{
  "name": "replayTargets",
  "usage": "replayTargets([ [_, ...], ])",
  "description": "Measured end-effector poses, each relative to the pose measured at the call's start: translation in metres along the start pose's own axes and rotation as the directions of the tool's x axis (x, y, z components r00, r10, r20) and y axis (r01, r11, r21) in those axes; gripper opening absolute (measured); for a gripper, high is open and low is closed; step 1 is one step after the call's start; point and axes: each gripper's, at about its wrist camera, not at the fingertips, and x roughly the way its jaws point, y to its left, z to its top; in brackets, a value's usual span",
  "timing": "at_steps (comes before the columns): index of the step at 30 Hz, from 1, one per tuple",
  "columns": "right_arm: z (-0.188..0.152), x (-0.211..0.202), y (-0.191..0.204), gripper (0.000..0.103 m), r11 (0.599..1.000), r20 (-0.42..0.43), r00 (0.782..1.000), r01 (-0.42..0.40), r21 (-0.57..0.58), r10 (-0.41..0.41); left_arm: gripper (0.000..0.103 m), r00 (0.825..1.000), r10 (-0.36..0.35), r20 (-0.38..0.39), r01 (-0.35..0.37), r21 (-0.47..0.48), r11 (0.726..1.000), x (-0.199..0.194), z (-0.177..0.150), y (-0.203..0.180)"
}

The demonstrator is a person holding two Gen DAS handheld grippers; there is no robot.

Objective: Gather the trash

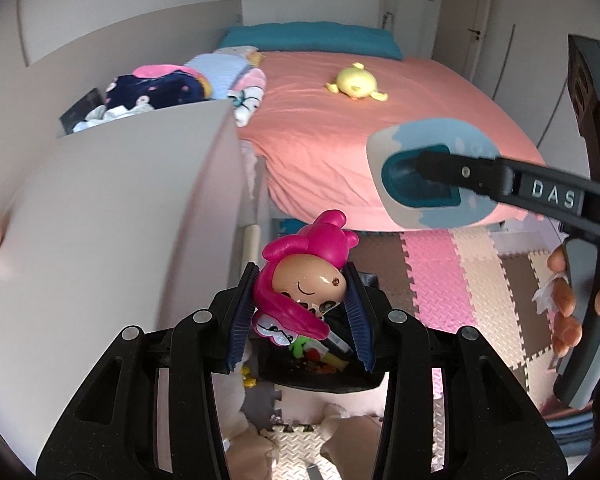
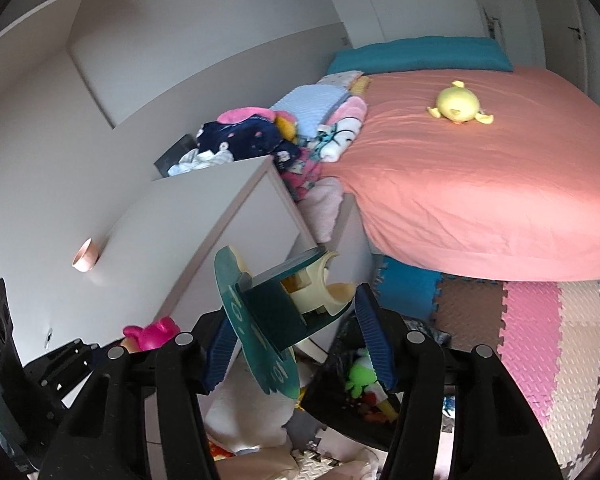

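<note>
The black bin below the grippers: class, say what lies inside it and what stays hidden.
Inside the black bin a green toy and some small red and yellow pieces show. The rest of its contents are covered by the doll and the gripper fingers.

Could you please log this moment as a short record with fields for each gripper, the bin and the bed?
left gripper: shut on pink-haired doll
right gripper: holds teal-and-cream toy between its pads
bin: dark toy bin on the floor below both grippers, holding small toys
bed: pink sheet, yellow plush lying on it
floor: foam mat
</note>
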Motion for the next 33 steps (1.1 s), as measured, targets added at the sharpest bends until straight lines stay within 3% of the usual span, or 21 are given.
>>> replayTargets([
  [11,-0.007,-0.003,-0.024,0.058,0.999,-0.008,1.0,0.006,0.038,-0.005,0.042,0.999,-0.014,-0.041,0.016,0.051,0.999,0.015,-0.001,-0.026],
  [18,-0.007,0.005,-0.023,0.058,0.999,-0.034,0.999,-0.003,0.047,0.005,0.043,0.997,-0.036,-0.07,0.037,0.023,0.999,0.024,-0.002,-0.021],
  [19,-0.007,0.008,-0.023,0.058,0.998,-0.045,0.999,-0.019,0.055,0.022,0.045,0.996,-0.047,-0.081,0.048,0.01,0.999,0.026,-0.002,-0.019],
  [20,-0.008,0.01,-0.024,0.06,0.997,-0.055,0.998,-0.033,0.069,0.036,0.068,0.995,-0.052,-0.089,0.052,0.003,0.999,0.027,-0.003,-0.018],
  [21,-0.008,0.013,-0.025,0.073,0.995,-0.058,0.998,-0.031,0.095,0.037,0.097,0.995,-0.046,-0.088,0.046,-0.005,0.999,0.027,-0.003,-0.016],
  [22,-0.009,0.013,-0.026,0.102,0.993,-0.059,0.998,-0.027,0.113,0.034,0.097,0.998,-0.02,-0.064,0.02,-0.006,1.0,0.024,-0.003,-0.015],
  [26,-0.011,0.017,-0.028,0.1,0.991,-0.064,0.998,0.02,0.135,-0.012,0.097,0.998,0.036,-0.057,-0.035,0.021,0.999,0.022,-0.004,-0.013],
  [33,-0.012,0.016,-0.026,0.1,0.99,-0.041,0.999,0.024,0.137,-0.019,0.097,0.998,0.01,-0.061,-0.012,-0.021,1.0,0.02,-0.005,0.0],
])
